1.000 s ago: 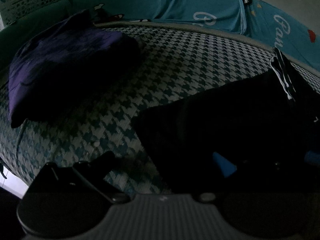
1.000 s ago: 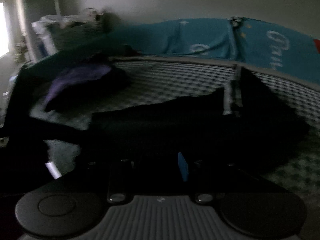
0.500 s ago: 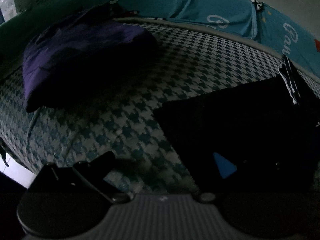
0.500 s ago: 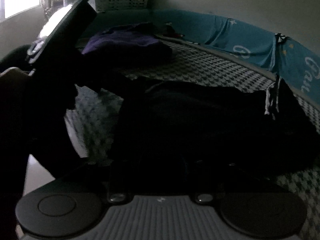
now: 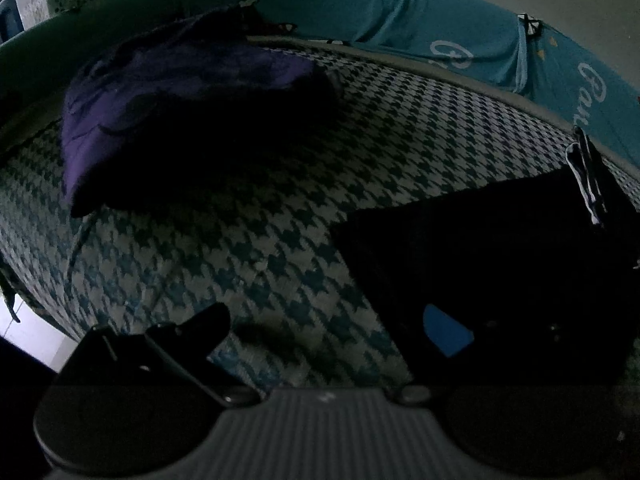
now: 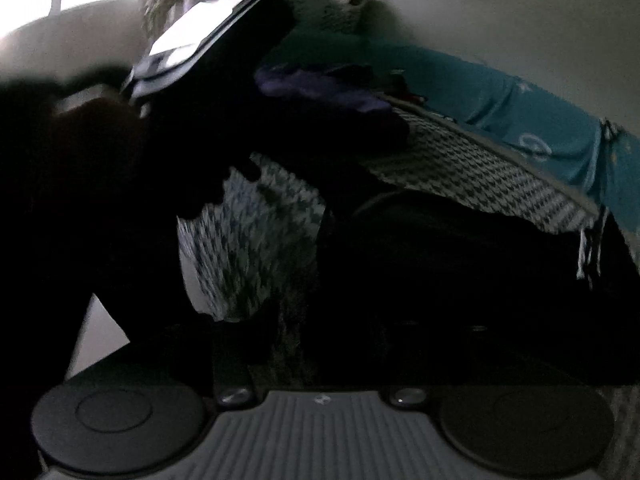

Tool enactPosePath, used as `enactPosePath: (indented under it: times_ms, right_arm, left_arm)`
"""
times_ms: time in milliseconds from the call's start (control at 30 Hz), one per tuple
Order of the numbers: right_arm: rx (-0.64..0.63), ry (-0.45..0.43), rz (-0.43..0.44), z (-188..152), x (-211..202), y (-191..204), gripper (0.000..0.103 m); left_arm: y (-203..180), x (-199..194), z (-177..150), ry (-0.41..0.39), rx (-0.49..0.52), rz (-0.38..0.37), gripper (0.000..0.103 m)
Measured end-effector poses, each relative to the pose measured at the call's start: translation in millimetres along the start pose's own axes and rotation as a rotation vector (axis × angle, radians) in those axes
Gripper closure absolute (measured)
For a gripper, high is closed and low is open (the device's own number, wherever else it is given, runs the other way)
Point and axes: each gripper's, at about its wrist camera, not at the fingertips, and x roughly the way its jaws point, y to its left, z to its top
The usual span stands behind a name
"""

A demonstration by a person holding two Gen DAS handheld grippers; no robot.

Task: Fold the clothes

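**A:** Start at your left. What lies ahead of the left gripper (image 5: 320, 328)?

**B:** Far ahead and to the left of your jaws sits a purple bundle of cloth (image 5: 168, 92) on the houndstooth bed cover (image 5: 248, 232). Directly between the jaws there is only bare cover. Those jaws are spread wide: the left finger (image 5: 192, 328) hangs over the pattern, and the right finger with its blue pad (image 5: 446, 334) sits over the near left corner of the black garment (image 5: 500, 248). Nothing is pinched.

**A:** And the garment itself?

**B:** It lies flat on the bed, ahead and to the right of your left jaws, with a striped white trim (image 5: 586, 184) at its far edge. Beyond it runs a teal bumper (image 5: 460, 36) with white lettering.

**A:** The right gripper (image 6: 320, 344)?

**B:** Your right jaws have just been opening. The picture is too dark to tell whether cloth is still caught between them. The black garment spreads right in front and to the right of them; your other gripper and the hand holding it loom high to the left.
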Motion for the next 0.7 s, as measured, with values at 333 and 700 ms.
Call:
enactPosePath:
  times_ms: [333,700]
  right_arm:
    - [-0.121,0.005,-0.149,-2.7,19.7,7.1,0.090]
    - [0.065,-0.055,-0.141,10.2,6.7,-21.7,0.091]
  left_arm:
    - [0.9,0.2,0.1,0.038,-0.030,-0.121,0.000]
    - [-5.7,7.4,10.2,0.106,-0.109,-0.319,0.000]
